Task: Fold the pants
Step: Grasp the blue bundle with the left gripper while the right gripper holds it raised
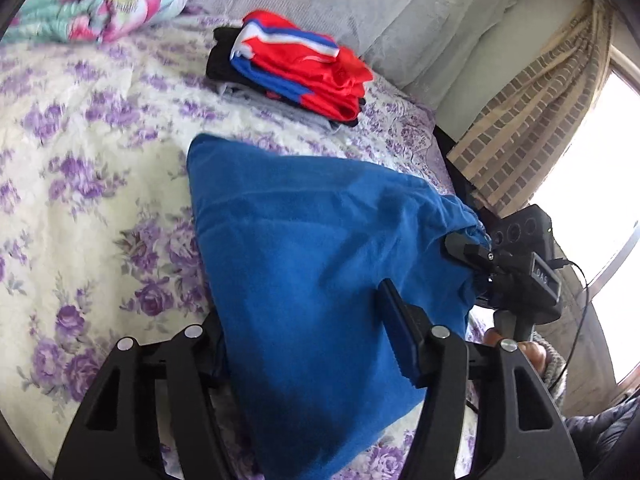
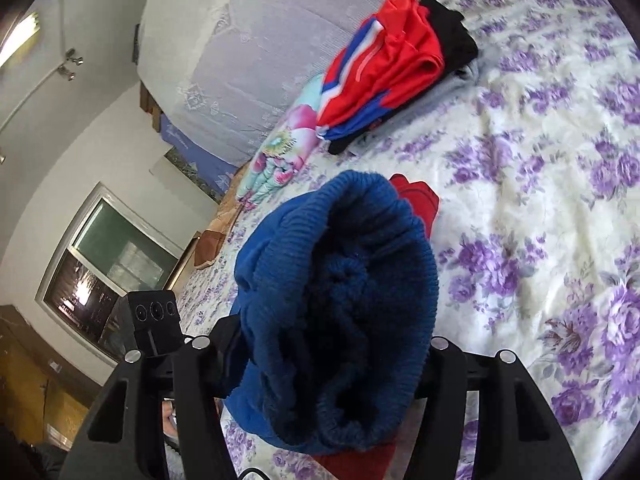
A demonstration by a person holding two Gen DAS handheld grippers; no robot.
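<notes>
The blue pants (image 1: pixel 312 248) lie folded into a thick bundle on the bed, with one end raised off it. My left gripper (image 1: pixel 304 304) is shut on the bundle's near end. Its right finger (image 1: pixel 396 332) presses on top of the cloth, and the other finger is hidden under it. At the right corner of the bundle my right gripper (image 1: pixel 474 254) pinches the fabric. In the right wrist view the ribbed blue waistband (image 2: pixel 340 280) is bunched between the jaws of my right gripper (image 2: pixel 332 340) and covers both fingertips.
A stack of folded clothes (image 1: pixel 296 72), red and blue on black and grey, sits further back on the purple-flowered bedspread (image 1: pixel 80 160). A rolled floral quilt (image 1: pixel 100 8) lies by the headboard. A red cloth (image 2: pixel 416 196) shows behind the waistband. A curtain (image 1: pixel 540 100) hangs beyond the bed's right edge.
</notes>
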